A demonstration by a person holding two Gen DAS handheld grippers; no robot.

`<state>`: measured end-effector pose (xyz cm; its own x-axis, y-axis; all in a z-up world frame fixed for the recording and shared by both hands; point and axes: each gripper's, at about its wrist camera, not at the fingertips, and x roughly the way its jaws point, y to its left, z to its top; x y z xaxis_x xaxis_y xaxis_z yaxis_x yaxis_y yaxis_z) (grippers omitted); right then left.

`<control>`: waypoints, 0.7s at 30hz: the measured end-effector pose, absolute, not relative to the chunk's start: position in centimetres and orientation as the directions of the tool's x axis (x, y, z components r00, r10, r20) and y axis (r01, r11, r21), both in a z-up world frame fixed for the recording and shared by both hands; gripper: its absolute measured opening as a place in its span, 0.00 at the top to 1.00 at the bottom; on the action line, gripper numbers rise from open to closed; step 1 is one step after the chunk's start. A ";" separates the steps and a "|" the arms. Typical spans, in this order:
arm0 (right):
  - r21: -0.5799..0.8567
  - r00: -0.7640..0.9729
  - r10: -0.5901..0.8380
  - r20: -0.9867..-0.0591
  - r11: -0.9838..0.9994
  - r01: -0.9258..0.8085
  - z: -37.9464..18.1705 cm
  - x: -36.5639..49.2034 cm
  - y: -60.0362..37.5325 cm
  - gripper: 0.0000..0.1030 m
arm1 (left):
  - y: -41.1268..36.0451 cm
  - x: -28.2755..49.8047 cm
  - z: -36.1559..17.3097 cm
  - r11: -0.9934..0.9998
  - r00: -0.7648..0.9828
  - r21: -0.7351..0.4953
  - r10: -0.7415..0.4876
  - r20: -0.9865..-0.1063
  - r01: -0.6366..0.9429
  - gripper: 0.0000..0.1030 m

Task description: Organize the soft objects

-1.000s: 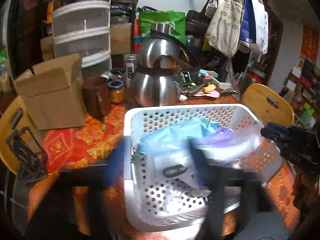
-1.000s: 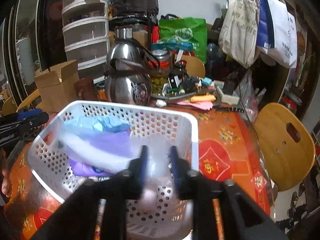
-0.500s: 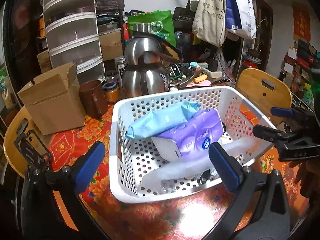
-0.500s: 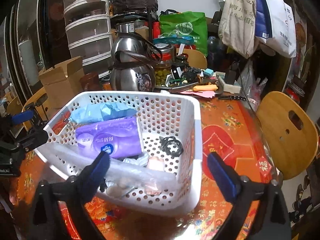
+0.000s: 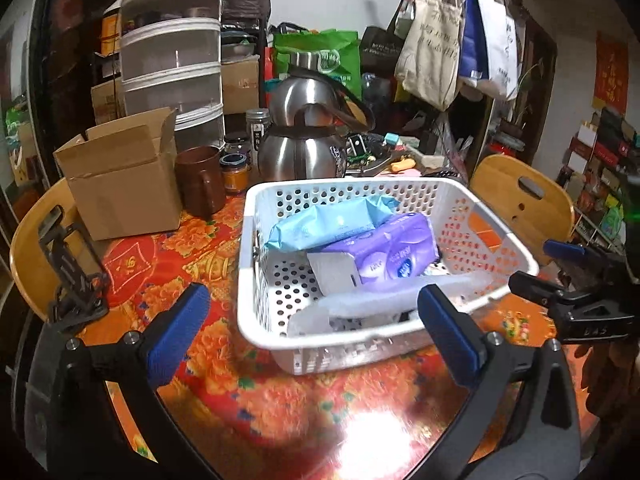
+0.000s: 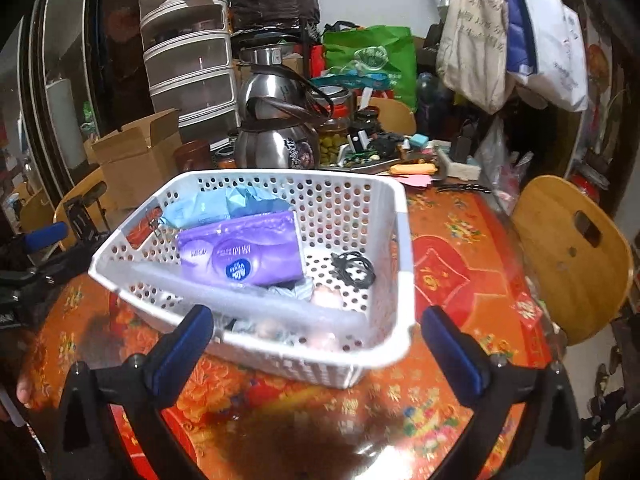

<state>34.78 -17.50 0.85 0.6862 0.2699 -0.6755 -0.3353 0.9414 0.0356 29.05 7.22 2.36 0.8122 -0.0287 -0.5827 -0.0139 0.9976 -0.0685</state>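
Observation:
A white perforated basket [image 5: 250,240] stands on the red flowered tablecloth. Inside lie a light blue soft pack [image 5: 328,224], a purple tissue pack [image 5: 384,252] and a long clear plastic pack [image 5: 400,296] along the near wall. My left gripper [image 5: 312,312] is open just short of the basket's near corner, nothing between its blue pads. In the right wrist view the basket [image 6: 404,248] holds the purple pack [image 6: 244,256], the blue pack [image 6: 224,204], the clear pack [image 6: 260,300] and a black cable [image 6: 354,270]. My right gripper [image 6: 316,332] is open and empty in front of it.
A cardboard box [image 5: 120,184], a brown mug [image 5: 200,184] and a steel kettle [image 5: 308,140] stand behind the basket. Wooden chairs [image 6: 572,252] flank the table. A black clamp stand [image 5: 68,276] sits at the left edge. Tote bags [image 6: 472,40] hang at the back.
Both grippers opened wide and drew back from inside the basket to its near side. The clear plastic pack they held now lies loose in the basket.

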 end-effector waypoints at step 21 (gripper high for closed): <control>0.015 0.821 0.204 -0.534 0.973 -0.232 5.6 7.1 -20.5 0.00 | 6.2 0.5 6.9 0.995 0.872 -0.088 0.000 -0.489 -0.049 0.00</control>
<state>7.11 -20.49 5.59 0.8208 0.2037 -0.5336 -0.2319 0.9726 0.0145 0.52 6.15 6.93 0.8721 -0.0001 -0.4893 -0.0493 0.9949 -0.0880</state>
